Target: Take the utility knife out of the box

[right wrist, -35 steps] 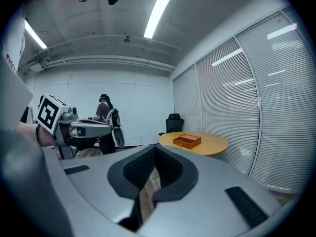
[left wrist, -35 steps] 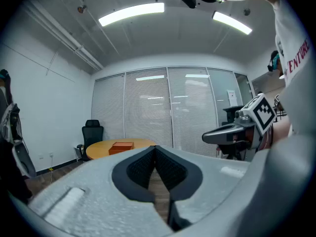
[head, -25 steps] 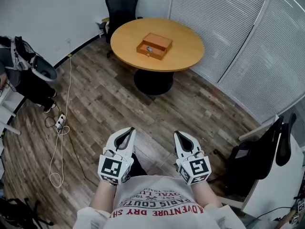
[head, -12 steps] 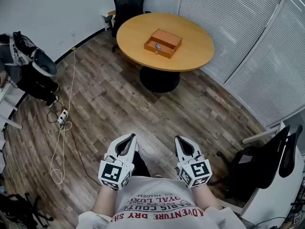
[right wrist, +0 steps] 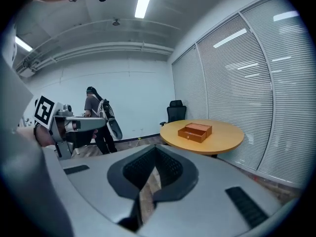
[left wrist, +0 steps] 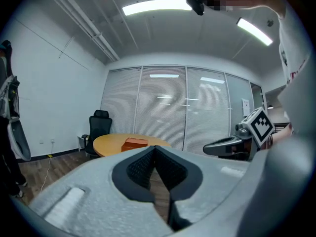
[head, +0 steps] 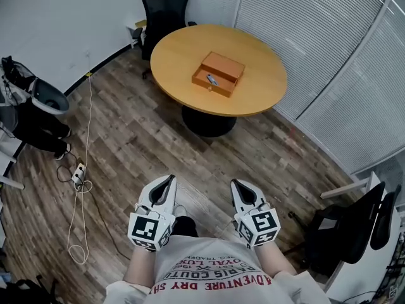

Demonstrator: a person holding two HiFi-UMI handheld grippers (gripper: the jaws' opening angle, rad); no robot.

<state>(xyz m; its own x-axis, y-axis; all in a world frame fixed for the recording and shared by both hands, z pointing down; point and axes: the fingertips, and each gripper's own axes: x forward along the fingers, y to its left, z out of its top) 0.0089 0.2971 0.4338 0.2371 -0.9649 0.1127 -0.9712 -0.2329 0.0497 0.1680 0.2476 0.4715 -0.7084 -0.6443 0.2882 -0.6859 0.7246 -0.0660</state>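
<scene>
An open orange-brown wooden box [head: 217, 75] lies on a round wooden table [head: 253, 49] at the far side of the room. A small grey utility knife [head: 212, 80] rests in the box's front half. Both grippers are held close to the person's torso, far short of the table. My left gripper [head: 170, 178] is shut, its tips touching and nothing between them. My right gripper [head: 235, 183] is also shut and empty. The box [left wrist: 134, 143] appears small beyond the left gripper [left wrist: 154, 148], and the box [right wrist: 195, 132] lies ahead to the right of the right gripper [right wrist: 155, 147].
A black office chair [head: 163, 5] stands behind the table. A person with a backpack [head: 38, 103] is at the left wall. A cable and power strip [head: 79, 170] lie on the wood floor. Another black chair [head: 354, 223] stands at the right, with blinds [head: 329, 37] behind.
The table and box have drawn nearer and sit lower in the head view. Both grippers stay shut in front of the torso. The person at the left has slid toward the frame's edge.
</scene>
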